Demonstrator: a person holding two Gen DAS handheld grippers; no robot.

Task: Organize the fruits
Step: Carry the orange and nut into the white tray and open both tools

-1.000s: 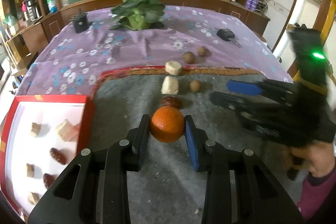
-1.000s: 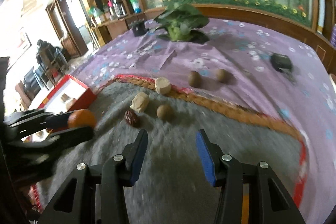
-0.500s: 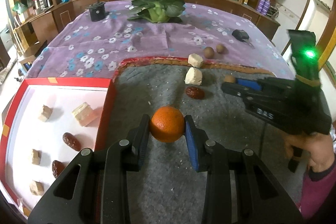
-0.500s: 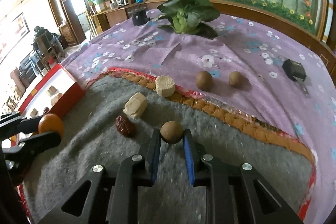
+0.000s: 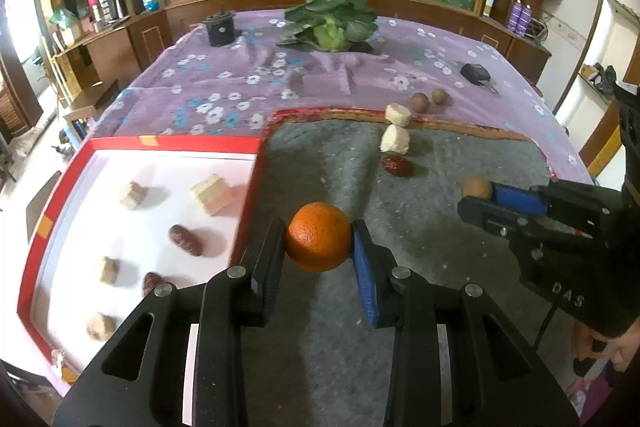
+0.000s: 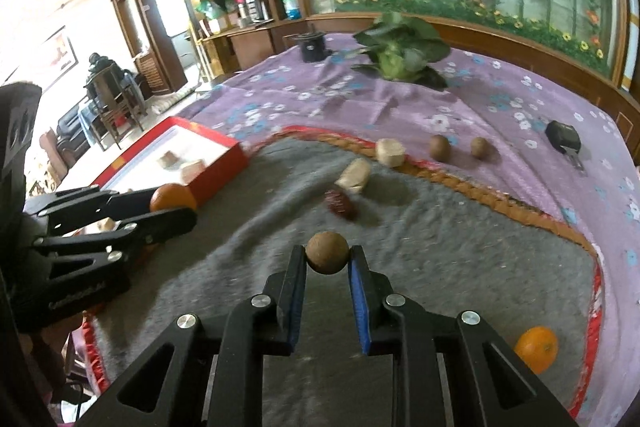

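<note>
Right tongs (image 6: 327,259) now clamp the brown fruit (image 6: 327,257), lifted; left tongs (image 5: 319,239) carry orange (image 5: 319,237) nearer red tray (image 5: 248,151); both deliveries pending.

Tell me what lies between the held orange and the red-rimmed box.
Only bare grey felt mat separates the orange from the red-rimmed box, per the left wrist view.

Both views ride close behind their own fingers, looking down and forward over the grey mat (image 5: 328,163) toward the leafy plant (image 5: 330,23) at 12 o'clock. The left view has the red tray (image 5: 256,163) at 9 o'clock; the right view sees it at 10. Both share mat, tray and plant.
</note>
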